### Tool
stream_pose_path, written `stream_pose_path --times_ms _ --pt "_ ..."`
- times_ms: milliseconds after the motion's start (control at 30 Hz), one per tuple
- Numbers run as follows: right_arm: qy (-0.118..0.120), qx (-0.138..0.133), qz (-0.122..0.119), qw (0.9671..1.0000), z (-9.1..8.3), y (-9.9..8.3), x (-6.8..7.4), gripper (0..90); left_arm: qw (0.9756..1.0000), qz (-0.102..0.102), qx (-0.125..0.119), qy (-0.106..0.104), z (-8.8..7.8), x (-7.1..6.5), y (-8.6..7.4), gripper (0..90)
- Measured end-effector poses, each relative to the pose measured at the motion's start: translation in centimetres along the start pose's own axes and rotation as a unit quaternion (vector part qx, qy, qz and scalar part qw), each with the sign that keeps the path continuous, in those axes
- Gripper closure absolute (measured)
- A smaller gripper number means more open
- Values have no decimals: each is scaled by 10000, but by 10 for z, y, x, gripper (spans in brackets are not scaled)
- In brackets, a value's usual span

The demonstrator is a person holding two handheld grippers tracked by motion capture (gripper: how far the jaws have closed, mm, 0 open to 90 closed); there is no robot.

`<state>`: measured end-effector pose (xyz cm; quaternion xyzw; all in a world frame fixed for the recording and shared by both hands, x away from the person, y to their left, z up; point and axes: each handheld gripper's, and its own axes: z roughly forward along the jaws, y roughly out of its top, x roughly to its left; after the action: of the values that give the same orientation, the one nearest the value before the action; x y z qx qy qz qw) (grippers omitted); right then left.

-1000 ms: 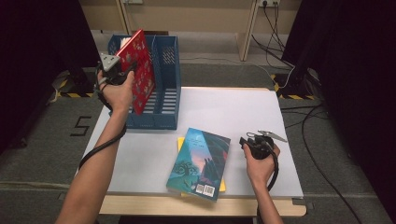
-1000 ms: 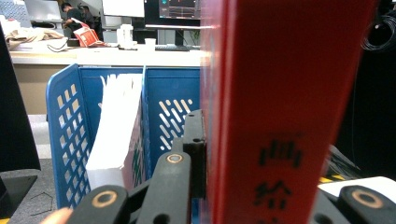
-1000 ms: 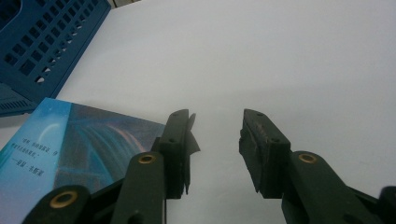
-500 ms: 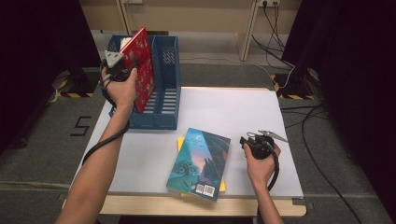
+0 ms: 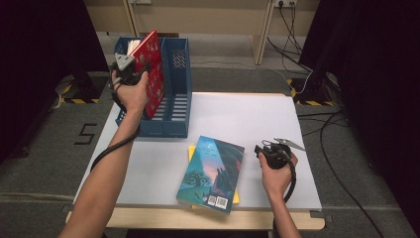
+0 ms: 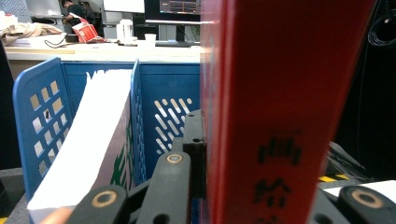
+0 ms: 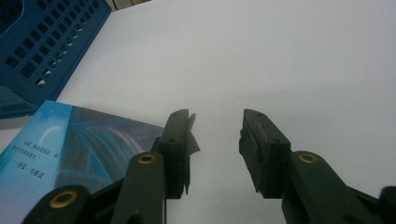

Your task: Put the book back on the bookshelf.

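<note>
1. Two hand-held grippers are held over a white surface [image 5: 237, 119], one in each of the person's hands.
2. The left hand-held gripper [image 5: 130, 69] is raised at the far left, over a blue file rack [image 5: 176, 106], and its jaws are clamped on a red book [image 5: 152, 64].
3. The red book is held upright and slightly tilted, partly down inside the rack; which slot it is in cannot be told.
4. In the left gripper view, the red book's spine [image 6: 280, 107] is seen pressed against a black jaw, with dark characters printed low on it.
5. A white-paged book [image 6: 88, 154] is stood in the slot left of a blue divider [image 6: 136, 121] in that view.
6. The right hand-held gripper [image 5: 273, 151] is held low at the near right of the surface, its jaws apart with nothing between them.
7. A blue-covered book [image 5: 212, 173] is laid flat just left of that gripper, on top of a yellow book [image 5: 190, 151] whose edge shows beneath.
8. In the right gripper view, the blue-covered book [image 7: 70, 149] lies beside the left jaw, and the rack [image 7: 42, 51] is seen at the far left.
</note>
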<state>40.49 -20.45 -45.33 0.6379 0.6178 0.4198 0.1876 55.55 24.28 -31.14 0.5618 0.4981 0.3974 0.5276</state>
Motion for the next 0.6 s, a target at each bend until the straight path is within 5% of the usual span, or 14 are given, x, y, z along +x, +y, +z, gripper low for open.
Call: stream_pose_path --times_ms 600 --pt "17 3 78 10000 0 1 1 628 9999 93 62 5 17 -4 -13 789"
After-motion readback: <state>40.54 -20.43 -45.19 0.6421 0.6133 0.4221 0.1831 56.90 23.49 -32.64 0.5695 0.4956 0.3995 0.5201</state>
